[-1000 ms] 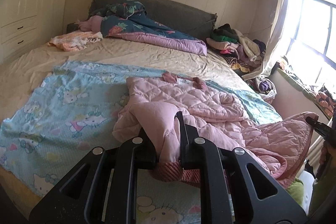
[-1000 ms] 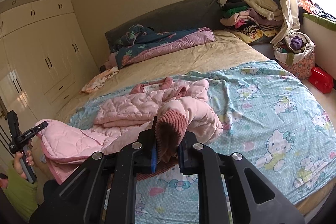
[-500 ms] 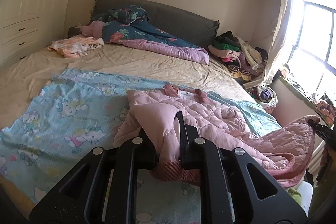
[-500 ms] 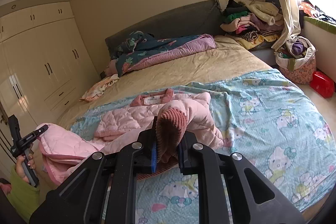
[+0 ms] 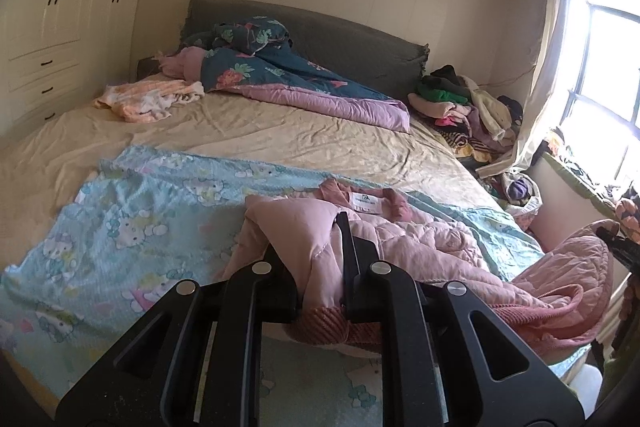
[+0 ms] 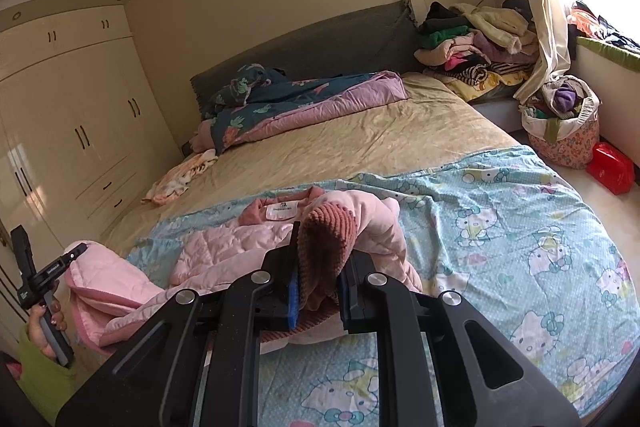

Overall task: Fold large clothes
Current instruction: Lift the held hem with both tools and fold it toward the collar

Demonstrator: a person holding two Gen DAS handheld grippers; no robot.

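Two grippers are engaged on one garment. The left gripper [image 5: 320, 259] has its fingers closed on a sleeve of the pink quilted jacket [image 5: 420, 239], the ribbed cuff [image 5: 332, 323] hanging just below them. The right gripper [image 6: 318, 267] is likewise clamped on the other sleeve, with its ribbed cuff [image 6: 328, 231] standing up between the fingers.

Task status: early. The jacket body lies crumpled at 12 o'clock just beyond both grippers, collar and label [image 5: 364, 201] upward; the sleeves are raised but not yet laid across the body (judged from the present lie), and no crease is set.

Surface: the jacket rests on a blue cartoon-print sheet [image 6: 500, 227] spread over the bed [image 5: 280, 135]. Farther out, a floral quilt [image 5: 280, 75] lies against the grey headboard [image 5: 340, 39]. A clothes pile [image 6: 472, 43] sits at 1 o'clock in the right view, wardrobes [image 6: 60, 115] at 9 o'clock.
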